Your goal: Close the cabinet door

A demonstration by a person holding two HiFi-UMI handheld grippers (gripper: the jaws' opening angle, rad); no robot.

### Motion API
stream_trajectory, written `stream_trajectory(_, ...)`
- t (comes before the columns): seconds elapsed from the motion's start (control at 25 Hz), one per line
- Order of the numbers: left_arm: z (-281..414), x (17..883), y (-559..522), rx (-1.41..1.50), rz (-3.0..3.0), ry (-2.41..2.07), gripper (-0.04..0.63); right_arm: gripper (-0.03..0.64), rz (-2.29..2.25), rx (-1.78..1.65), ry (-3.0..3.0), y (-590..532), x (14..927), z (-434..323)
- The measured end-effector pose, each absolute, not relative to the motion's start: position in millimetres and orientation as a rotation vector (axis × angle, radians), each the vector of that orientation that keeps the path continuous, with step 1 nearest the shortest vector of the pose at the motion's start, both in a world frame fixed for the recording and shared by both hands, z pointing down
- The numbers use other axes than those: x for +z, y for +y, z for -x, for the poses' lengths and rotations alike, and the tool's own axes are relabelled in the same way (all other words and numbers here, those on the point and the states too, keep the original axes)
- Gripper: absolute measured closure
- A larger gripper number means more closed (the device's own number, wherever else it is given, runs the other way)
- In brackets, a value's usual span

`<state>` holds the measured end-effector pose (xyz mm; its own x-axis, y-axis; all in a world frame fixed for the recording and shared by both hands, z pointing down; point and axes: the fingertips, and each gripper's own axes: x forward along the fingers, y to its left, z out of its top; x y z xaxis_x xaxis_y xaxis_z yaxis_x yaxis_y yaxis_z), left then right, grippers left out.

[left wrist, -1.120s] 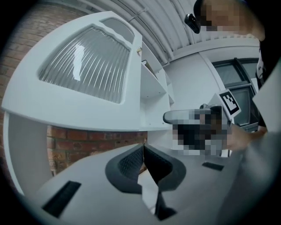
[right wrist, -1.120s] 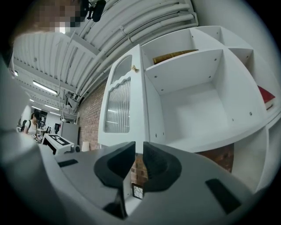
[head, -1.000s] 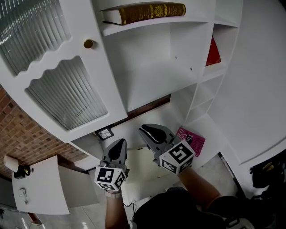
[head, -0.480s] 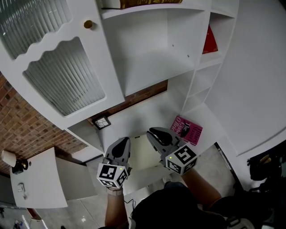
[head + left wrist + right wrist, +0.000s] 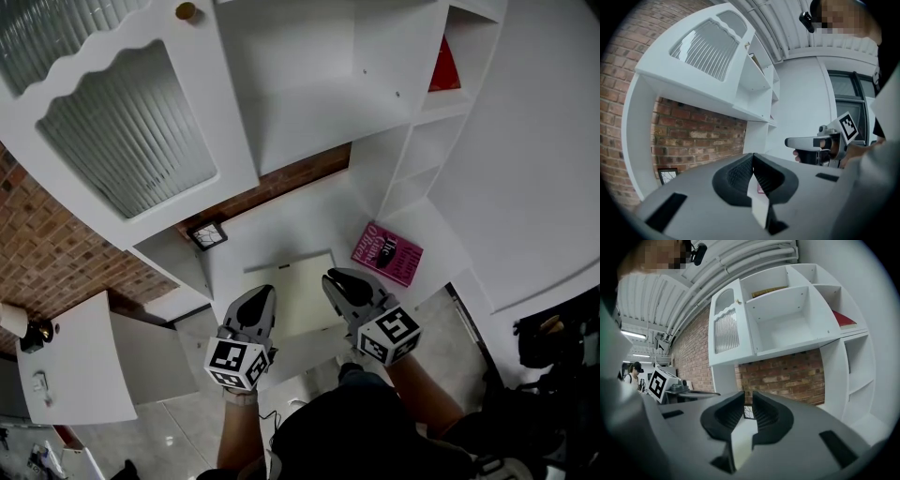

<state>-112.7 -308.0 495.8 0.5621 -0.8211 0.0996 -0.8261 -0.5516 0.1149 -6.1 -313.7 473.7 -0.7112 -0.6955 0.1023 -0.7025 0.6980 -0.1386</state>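
Hanging wide open in the upper left of the head view, the cabinet door (image 5: 131, 122) has its ribbed glass panel angled well away from the white cabinet (image 5: 319, 94). By the look of it, the task has hardly begun: nothing touches the door, and the whole swing shut is left to do.

Both tools sit low, at the bottom centre of the frame, well apart from the door. The left gripper (image 5: 261, 294) has its jaws pressed together on nothing. The right gripper (image 5: 336, 279) is likewise closed to a sliver, nothing pinched between its pads. Either one would have to travel up to the door panel or the brass knob (image 5: 186, 10) at the top edge of the frame.

Now the count:
- One open door, with one knob.
- Two grippers, both empty.
- Three books: a pink book (image 5: 386, 254) flat on the desk surface (image 5: 281, 225) at centre right, a red book (image 5: 444, 67) in the side shelf at upper right, and a brown book (image 5: 776, 290) on the top shelf, seen in the right gripper view.
- One small picture frame (image 5: 207, 234) by the brick wall (image 5: 47, 253).
- One pale sheet (image 5: 298, 298) between the grippers.
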Motion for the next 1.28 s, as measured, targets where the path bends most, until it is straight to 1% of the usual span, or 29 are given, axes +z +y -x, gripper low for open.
stream_trajectory(0.4,110.7,516.3,-293.0,0.064,-2.612,-1.413,0.584,0.555,-1.226,0.278,-2.802,-303.4,492.9,-6.0)
stream_trajectory(1.28,107.6,514.3,-273.7,0.079,-2.621,-1.448,0.584,0.555,-1.194,0.248,-2.798,-281.9,498.1,-11.2)
